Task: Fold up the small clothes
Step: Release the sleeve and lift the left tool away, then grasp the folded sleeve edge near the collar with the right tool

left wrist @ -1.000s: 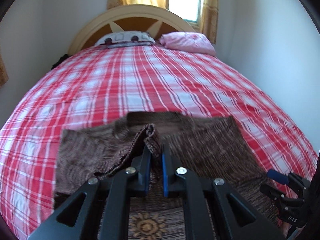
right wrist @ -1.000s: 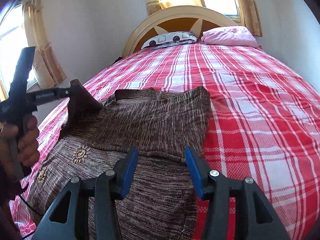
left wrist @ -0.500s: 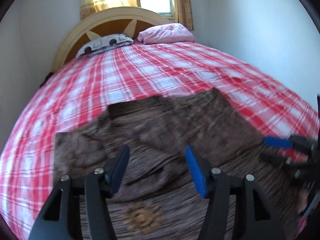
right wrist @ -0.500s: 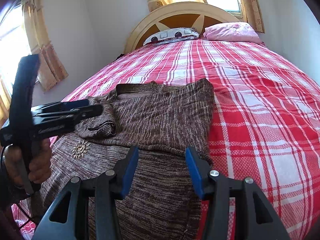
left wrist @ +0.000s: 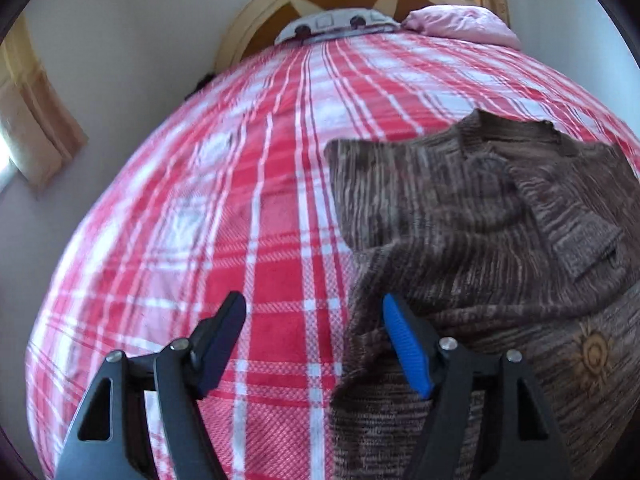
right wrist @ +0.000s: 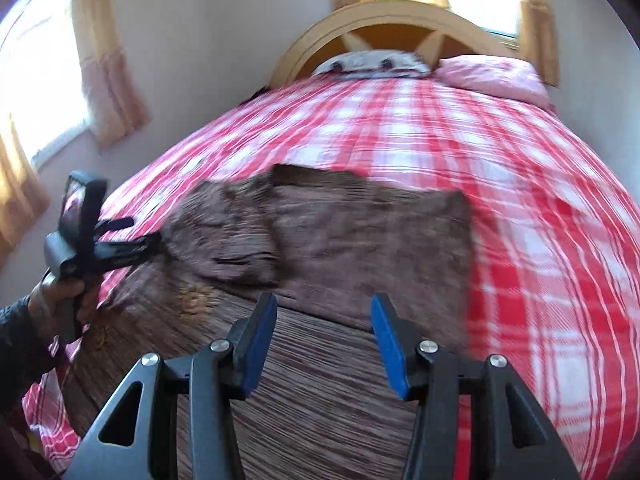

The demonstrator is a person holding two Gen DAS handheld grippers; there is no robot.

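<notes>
A: Where is the brown knit sweater [left wrist: 472, 240]?

B: It lies flat on the red plaid bedspread [left wrist: 248, 208], at the end of the bed away from the headboard [right wrist: 384, 28]. Its sleeves are folded in over the chest. The hem runs off the bottom of both views, so its full length cannot be seen.

A: And the left gripper [left wrist: 312, 344]?

B: Its jaws have just been opening and now stand apart with nothing between them. One blue pad sits over the sweater's edge, the other over bare bedspread; whether that pad touches the knit is hard to tell. In the right wrist view the same gripper [right wrist: 136, 236] shows beside the sweater's left edge, held by a hand [right wrist: 60, 300] in a dark sleeve that is cut off by the frame.

A: The right gripper [right wrist: 324, 340]?

B: Parted, empty, above the sweater's lower body. That view is smeared by motion, so the fold lines and the embroidered sun motifs [right wrist: 192, 300] are blurred. Two pillows [right wrist: 492, 76] lie against the headboard, their details too soft to read.
</notes>
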